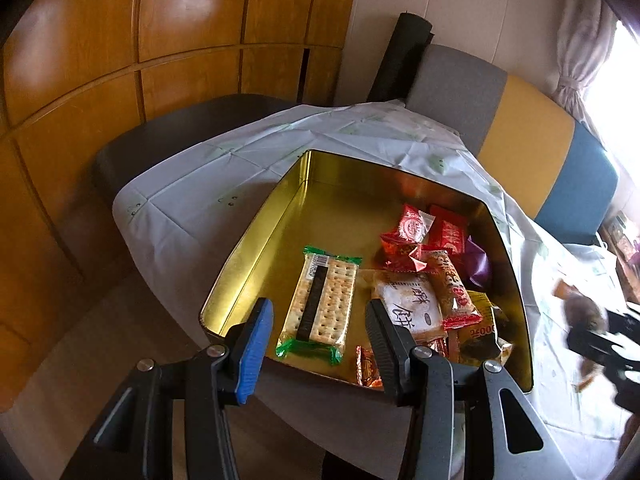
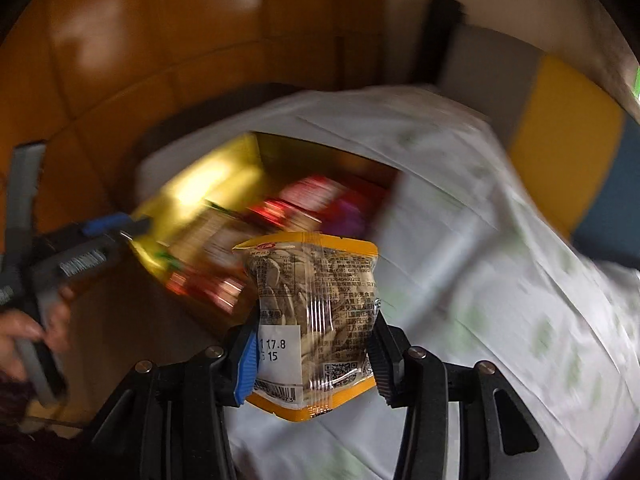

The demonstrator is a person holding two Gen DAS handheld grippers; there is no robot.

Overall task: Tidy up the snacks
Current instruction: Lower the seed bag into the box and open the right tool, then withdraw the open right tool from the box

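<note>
An open gold tin (image 1: 248, 240) sits on a white tablecloth (image 1: 180, 208). Inside lie a cracker pack with green ends (image 1: 324, 300), red packets (image 1: 412, 228), a white packet (image 1: 408, 308) and several more snacks heaped at its right. My left gripper (image 1: 320, 336) hovers open over the tin's near edge, and nothing is between its fingers. My right gripper (image 2: 312, 344) is shut on a clear seed packet with yellow edges (image 2: 316, 288), lifted above the cloth to the right of the tin (image 2: 208, 184). In the left wrist view the right gripper (image 1: 596, 340) is a blur at the right edge.
A bench with grey, yellow and blue cushions (image 1: 524, 148) runs behind the table. Wooden cabinet doors (image 1: 120, 60) stand at the left and a dark chair (image 1: 180, 132) at the far side. A hand (image 2: 24, 332) holds the left gripper (image 2: 116, 228).
</note>
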